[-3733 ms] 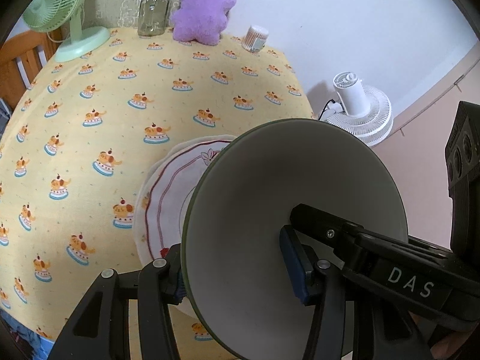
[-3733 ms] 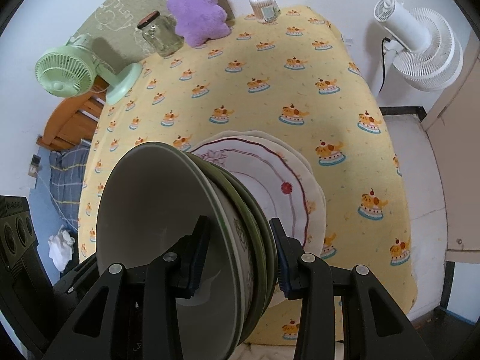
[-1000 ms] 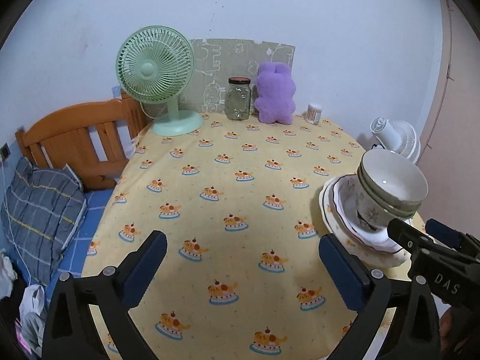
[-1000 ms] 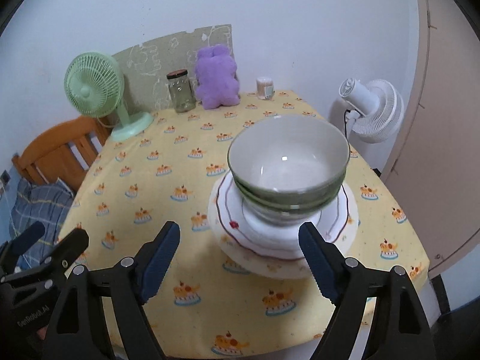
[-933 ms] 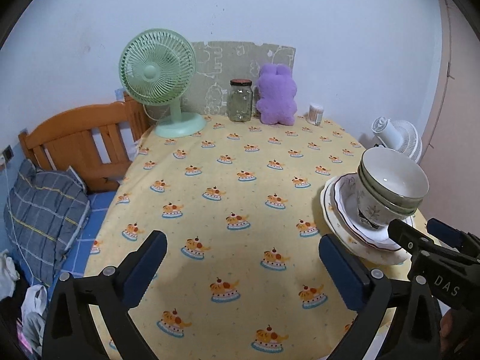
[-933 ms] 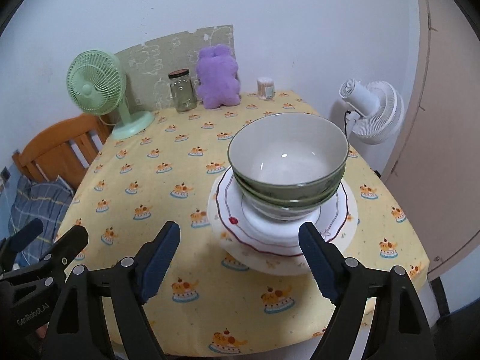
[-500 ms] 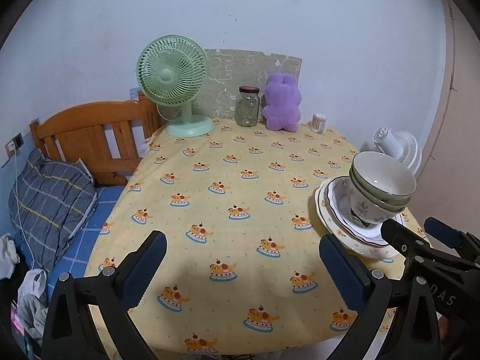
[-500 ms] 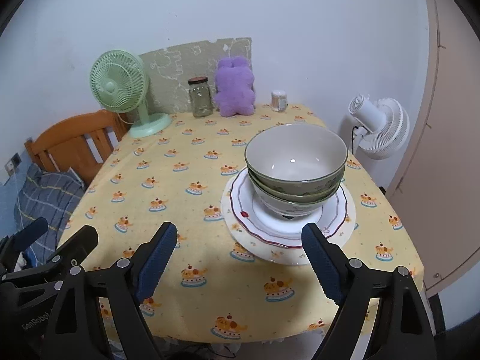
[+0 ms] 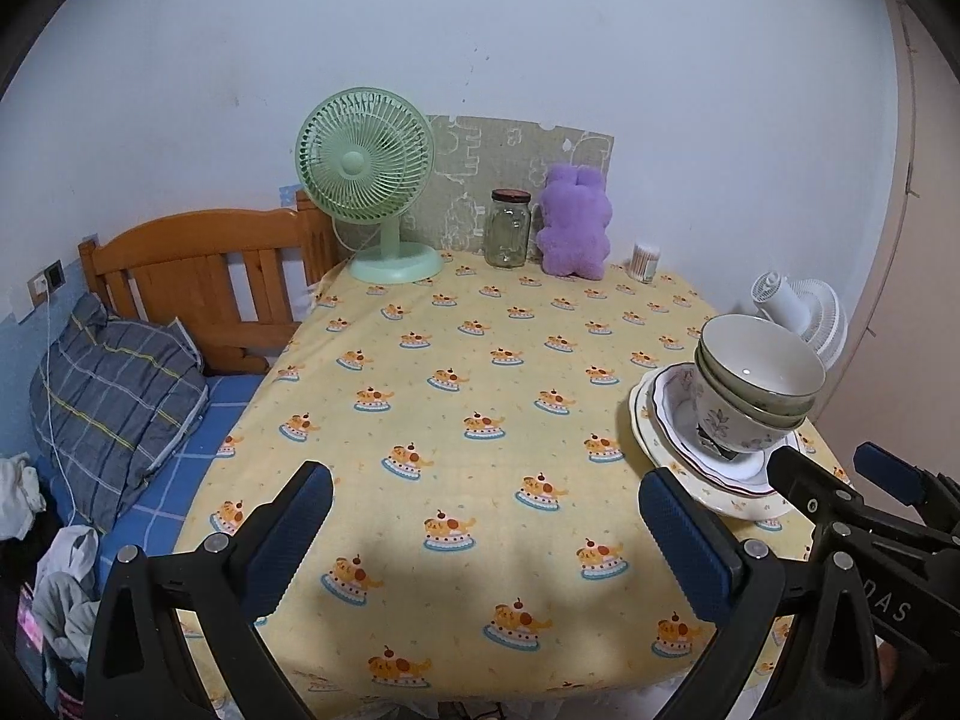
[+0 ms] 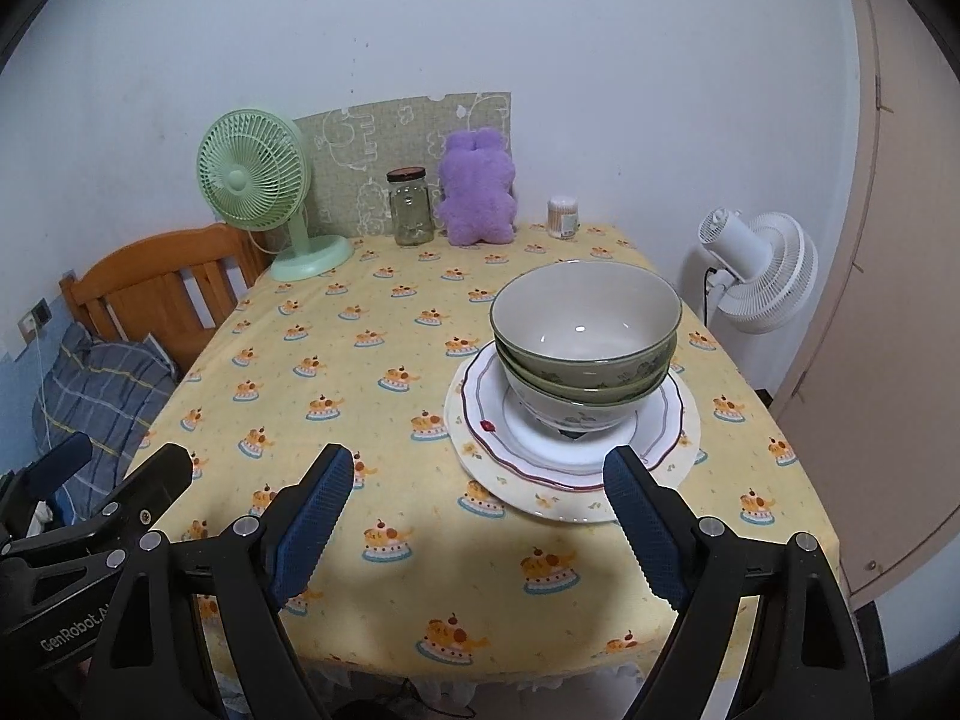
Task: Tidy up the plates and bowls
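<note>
Now that both of my tongs have let go, my left tongs (image 9: 483, 531) and my right tongs (image 10: 477, 516) gape wide with nothing between their blue pads, only tablecloth (image 10: 384, 372) below them. A few seconds back they were clamped on the bowls, which filled both views; since then I have drawn back from the table, and the whole tabletop now shows. Just beyond my right tongs sit the bowls (image 10: 585, 330), nested one inside another and upright, resting on the plates (image 10: 573, 456), which lie stacked near the table's right edge. From the left tongs' side the same pile (image 9: 726, 402) shows at the right, and the bowls look slightly tilted there, though that may be the lens. Further out stand a green fan (image 10: 255, 180), a glass jar (image 10: 411, 207) and a purple plush toy (image 10: 477, 186) by the wall, untouched. I judge the sorting done, or nearly so.
</note>
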The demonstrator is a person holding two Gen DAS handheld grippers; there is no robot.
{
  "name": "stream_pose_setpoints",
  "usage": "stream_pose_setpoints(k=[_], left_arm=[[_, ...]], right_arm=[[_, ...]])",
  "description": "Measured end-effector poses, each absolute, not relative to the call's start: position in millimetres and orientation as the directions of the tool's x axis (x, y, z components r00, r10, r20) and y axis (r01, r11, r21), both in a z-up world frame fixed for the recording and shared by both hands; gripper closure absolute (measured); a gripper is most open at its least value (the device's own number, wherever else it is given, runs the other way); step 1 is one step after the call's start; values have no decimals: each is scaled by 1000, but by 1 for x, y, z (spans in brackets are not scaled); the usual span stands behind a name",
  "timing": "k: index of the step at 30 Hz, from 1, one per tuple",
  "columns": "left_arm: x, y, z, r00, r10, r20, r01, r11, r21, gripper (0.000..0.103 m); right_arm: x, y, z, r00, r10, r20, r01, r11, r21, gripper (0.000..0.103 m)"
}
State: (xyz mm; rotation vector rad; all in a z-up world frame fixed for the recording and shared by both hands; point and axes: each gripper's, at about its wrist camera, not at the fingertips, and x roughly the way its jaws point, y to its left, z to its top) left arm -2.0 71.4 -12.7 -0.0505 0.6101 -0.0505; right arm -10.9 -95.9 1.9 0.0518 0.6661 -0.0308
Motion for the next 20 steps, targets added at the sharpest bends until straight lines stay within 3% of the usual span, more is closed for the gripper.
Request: stream_pose_setpoints(k=[20], left_arm=[[-11, 63, -10, 823, -64, -564, 44, 998, -49, 0]], right_arm=[[-21, -103, 3, 789, -18, -614, 61, 997, 48, 16]])
